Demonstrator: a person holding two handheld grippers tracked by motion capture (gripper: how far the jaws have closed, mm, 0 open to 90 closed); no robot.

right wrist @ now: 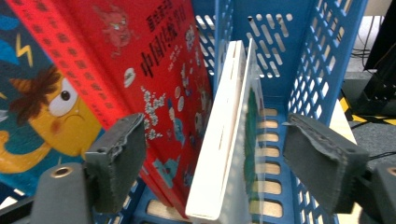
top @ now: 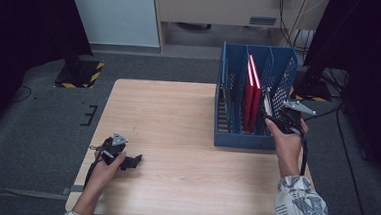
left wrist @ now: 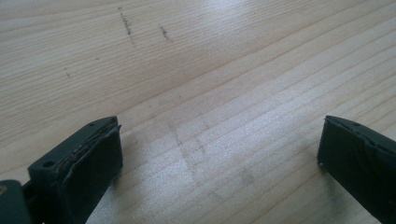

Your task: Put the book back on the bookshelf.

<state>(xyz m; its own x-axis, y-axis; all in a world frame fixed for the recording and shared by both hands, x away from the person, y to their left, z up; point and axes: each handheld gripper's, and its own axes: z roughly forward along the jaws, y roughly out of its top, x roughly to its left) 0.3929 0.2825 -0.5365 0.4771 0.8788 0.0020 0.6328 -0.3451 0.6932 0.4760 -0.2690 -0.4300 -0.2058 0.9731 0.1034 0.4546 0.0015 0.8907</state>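
— While the right gripper [top: 277, 119] sat at the near right corner of the blue file rack [top: 226, 138], what was between its jaws?

— In the right gripper view, a thin white book [right wrist: 223, 140] stood upright between them, its white spine edge toward the camera and a green-printed cover on its right face. The jaws were spread to either side of it, each pad [right wrist: 119, 161] apart from the book, so nothing was clamped.

— And where in the rack did that book stand?

— In the rightmost compartment, by the perforated blue side wall. To its left leaned a red picture book [right wrist: 154, 74] with Chinese characters and a cartoon face on the cover; the white book's top tilted slightly toward it. Whether the two touched lower down, I could not tell.

— What did the high view show of the rack?

— It stood on the far right part of the wooden table [top: 178, 117], with red books [top: 251, 98] upright in a middle compartment. The person's right hand [top: 287, 143] held the gripper just at the rack's front edge, a patterned sleeve [top: 302, 207] below it.

— And the left gripper [top: 136, 160]?

— It rested low near the table's near left corner, well apart from the rack, held in the left hand [top: 105, 170]. Its own view showed both jaws wide apart over bare wood grain, with faint scuff marks [left wrist: 128, 28] farther off.
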